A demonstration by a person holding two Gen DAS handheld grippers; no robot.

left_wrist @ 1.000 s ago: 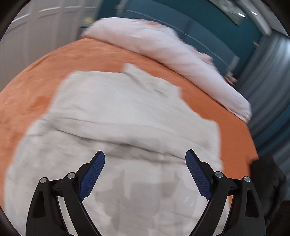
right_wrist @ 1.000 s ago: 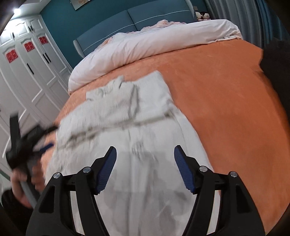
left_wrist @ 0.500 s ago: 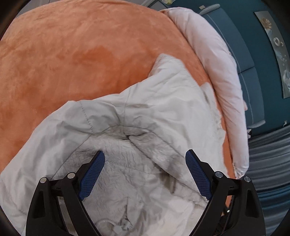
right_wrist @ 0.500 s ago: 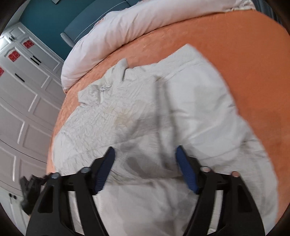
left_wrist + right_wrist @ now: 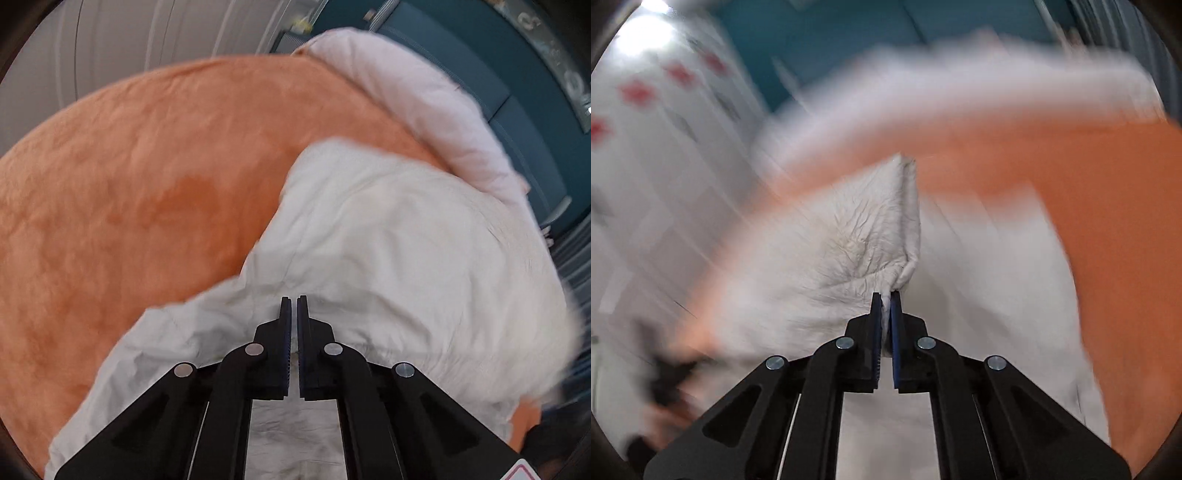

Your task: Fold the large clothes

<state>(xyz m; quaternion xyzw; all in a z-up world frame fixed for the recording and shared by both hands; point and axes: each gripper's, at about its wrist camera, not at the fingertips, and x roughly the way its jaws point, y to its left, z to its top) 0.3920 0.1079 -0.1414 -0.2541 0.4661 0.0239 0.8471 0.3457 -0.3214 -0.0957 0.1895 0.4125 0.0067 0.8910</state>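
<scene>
The left gripper (image 5: 294, 306) has its two fingers (image 5: 283, 332) drawn together with only a thin slit between the blue pads, and pale cloth shows in that slit, so it is clamped on the garment (image 5: 406, 266). The cloth bunches up around the fingertips and spreads away from them to the right and toward the camera's lower edge, a broad off-white, creased sheet. It lies on the orange bedspread (image 5: 129, 203), which fills the left half of the left wrist view. Past the garment's far edge a pale pink duvet (image 5: 417, 96) runs in a roll along the bed, against a teal headboard (image 5: 480, 85). White wardrobe doors (image 5: 129, 33) stand beyond the bed at upper left.

The right gripper (image 5: 885, 306) is likewise pinched closed on the garment (image 5: 857, 236): a gathered fold of white cloth sits between its pads and pokes out past the tips. From there a wrinkled, crisp-looking panel rises away from the fingers and ends in a straight edge, while more cloth lies blurred below and to the right. The orange bedspread (image 5: 1108, 221) shows at right, heavily smeared by motion. The duvet (image 5: 960, 77), a teal wall (image 5: 831, 33) and the white wardrobe (image 5: 657, 166) with red marks are all blurred streaks behind.
</scene>
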